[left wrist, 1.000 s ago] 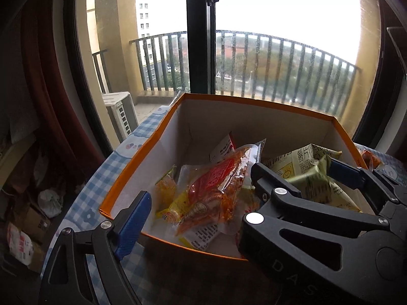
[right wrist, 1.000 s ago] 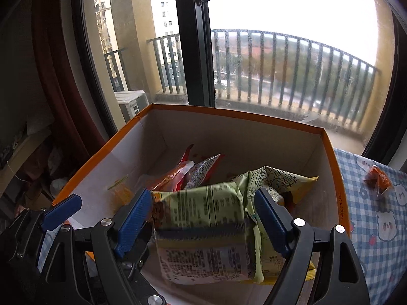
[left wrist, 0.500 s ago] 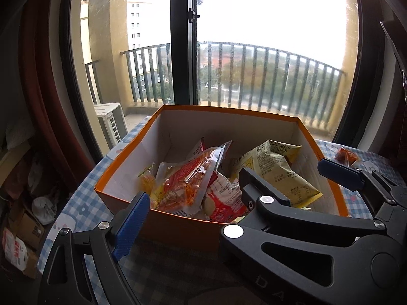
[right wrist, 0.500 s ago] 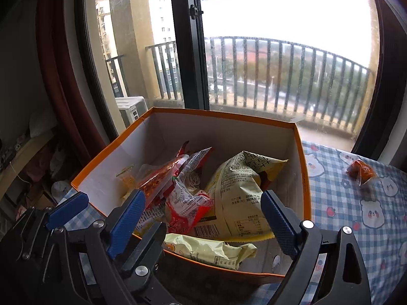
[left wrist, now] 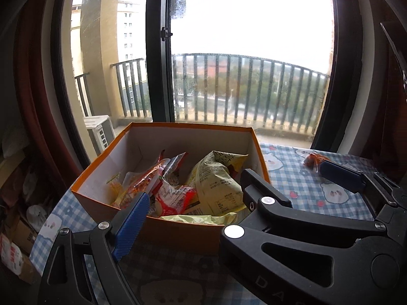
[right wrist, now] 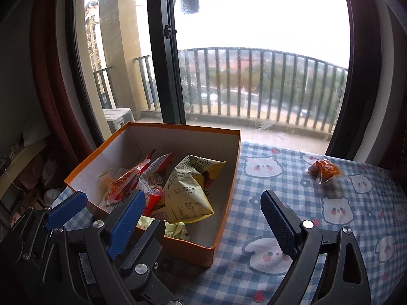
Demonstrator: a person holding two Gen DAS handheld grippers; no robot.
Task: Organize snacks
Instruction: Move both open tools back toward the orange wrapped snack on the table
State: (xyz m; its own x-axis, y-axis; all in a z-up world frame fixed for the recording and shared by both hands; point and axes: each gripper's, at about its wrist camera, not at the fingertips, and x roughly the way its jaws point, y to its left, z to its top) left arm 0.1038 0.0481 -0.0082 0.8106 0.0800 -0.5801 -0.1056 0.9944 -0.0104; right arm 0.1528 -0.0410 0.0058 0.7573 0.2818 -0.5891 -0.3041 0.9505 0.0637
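An orange cardboard box (left wrist: 178, 228) (right wrist: 229, 190) stands on the table and holds several snack packets: a yellow-green bag (left wrist: 216, 183) (right wrist: 188, 193), red packets (left wrist: 175, 195) (right wrist: 152, 175) and a pale green packet (left wrist: 201, 219) (right wrist: 173, 228) at the near wall. A small orange snack packet (right wrist: 324, 169) (left wrist: 311, 159) lies on the cloth to the right of the box. My left gripper (left wrist: 193, 218) is open and empty in front of the box. My right gripper (right wrist: 203, 218) is open and empty, beside the box's near right corner.
The table wears a blue-and-white checked cloth (right wrist: 318, 203) with bear prints. A window (left wrist: 241, 76) with a balcony railing is behind the box. Clutter and cardboard boxes (left wrist: 17, 228) sit on the floor to the left of the table.
My right gripper let go of the pale green packet into the box and opened. Both grippers pulled back and up from the box, and the view swung right to show the tablecloth.
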